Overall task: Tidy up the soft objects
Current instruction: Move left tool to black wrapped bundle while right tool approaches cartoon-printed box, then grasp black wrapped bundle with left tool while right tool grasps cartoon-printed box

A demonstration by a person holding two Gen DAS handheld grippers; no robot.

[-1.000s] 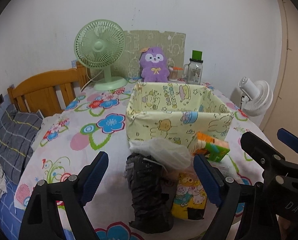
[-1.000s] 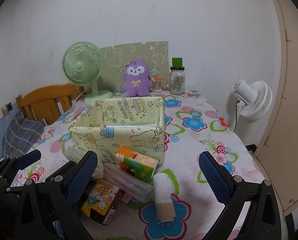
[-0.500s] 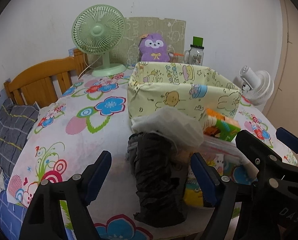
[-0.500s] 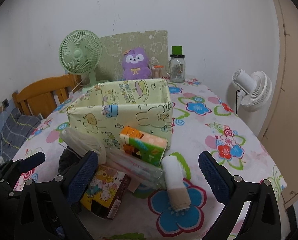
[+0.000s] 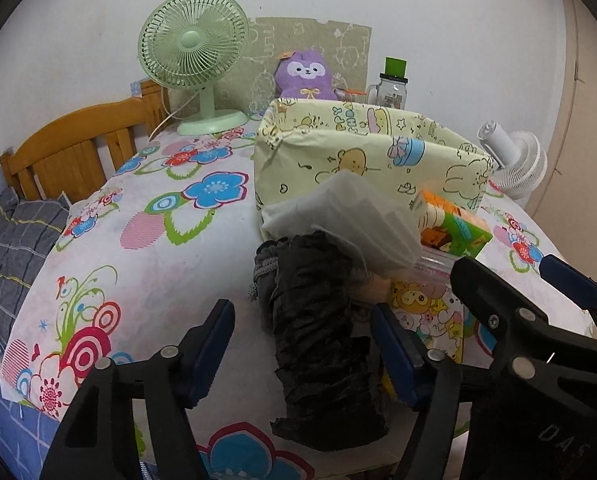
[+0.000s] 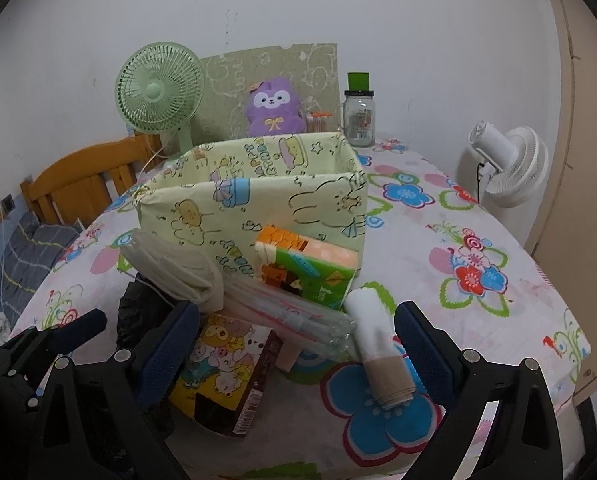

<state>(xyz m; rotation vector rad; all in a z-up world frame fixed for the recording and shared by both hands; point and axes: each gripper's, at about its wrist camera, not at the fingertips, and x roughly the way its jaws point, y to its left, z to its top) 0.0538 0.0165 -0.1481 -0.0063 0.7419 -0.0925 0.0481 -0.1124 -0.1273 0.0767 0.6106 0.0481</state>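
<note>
Crinkled glossy black bundle (image 5: 318,344); matt printed-cloth box (image 6: 258,204); wooden headboard (image 5: 74,152)

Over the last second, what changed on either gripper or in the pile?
Both grippers came down toward the pile in front of the yellow fabric bin. The left gripper has been closing its jaws around the black bundle, pads not yet pressing it. The right gripper is wide open, straddling the white roll. Nothing was grasped or released; pile, bin and green fan stayed put.
</note>
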